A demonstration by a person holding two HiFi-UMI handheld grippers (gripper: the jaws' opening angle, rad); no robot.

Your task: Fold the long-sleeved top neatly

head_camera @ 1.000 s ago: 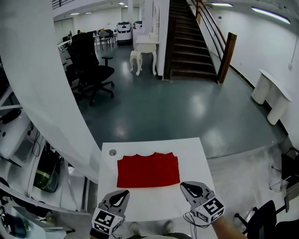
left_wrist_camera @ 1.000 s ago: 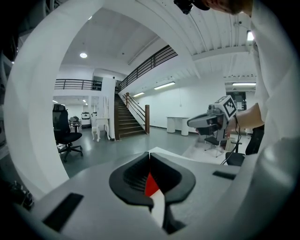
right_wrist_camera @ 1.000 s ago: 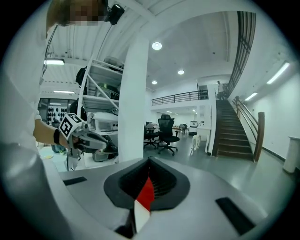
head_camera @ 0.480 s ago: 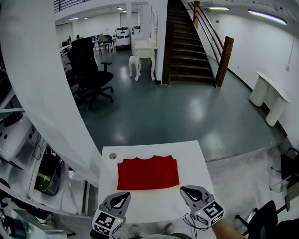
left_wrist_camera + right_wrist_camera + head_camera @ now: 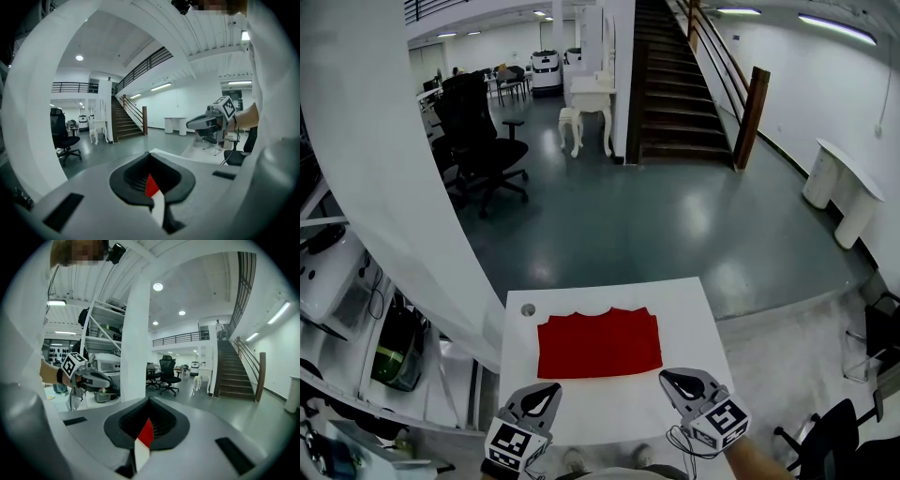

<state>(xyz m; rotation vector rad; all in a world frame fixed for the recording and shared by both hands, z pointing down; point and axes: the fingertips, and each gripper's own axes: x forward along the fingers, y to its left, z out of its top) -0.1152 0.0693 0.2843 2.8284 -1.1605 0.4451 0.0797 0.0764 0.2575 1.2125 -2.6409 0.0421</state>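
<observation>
Red top (image 5: 599, 344) beyond right gripper (image 5: 669, 378) (apart)

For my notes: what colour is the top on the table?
The top is plain red; head view.

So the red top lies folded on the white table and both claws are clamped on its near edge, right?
Not quite. The red top does lie folded on the white table, but neither claw grips it. The left claw and right claw are shut on nothing, short of its near edge. The head view shows bare table between them and the cloth.
</observation>
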